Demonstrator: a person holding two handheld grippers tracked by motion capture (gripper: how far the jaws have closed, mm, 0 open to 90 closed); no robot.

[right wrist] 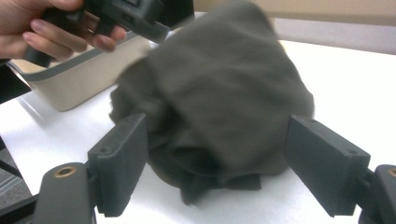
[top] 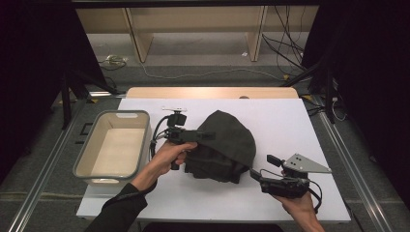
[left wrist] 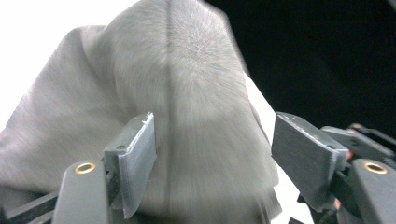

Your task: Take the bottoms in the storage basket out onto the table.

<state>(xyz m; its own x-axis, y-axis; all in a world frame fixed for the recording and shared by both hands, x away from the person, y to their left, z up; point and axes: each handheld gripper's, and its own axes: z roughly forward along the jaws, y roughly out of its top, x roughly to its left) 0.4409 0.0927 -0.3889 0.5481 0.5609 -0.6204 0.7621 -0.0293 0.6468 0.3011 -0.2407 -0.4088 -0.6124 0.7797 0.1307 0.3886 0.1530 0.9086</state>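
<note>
A dark olive cloth lies bunched in a heap on the white table sheet. My left gripper reaches in level from the left, its tips over the heap's upper left side. In the left gripper view its jaws stand wide apart, the cloth rising between and beyond them, neither pad pressing on it. My right gripper sits at the heap's near right corner. In the right gripper view it is open, with the cloth just ahead of its pads.
A beige bin with a grey rim stands left of the cloth, close to my left hand; it holds nothing. It also shows in the right gripper view. Bare white sheet extends right of and behind the cloth. Cables lie on the floor beyond.
</note>
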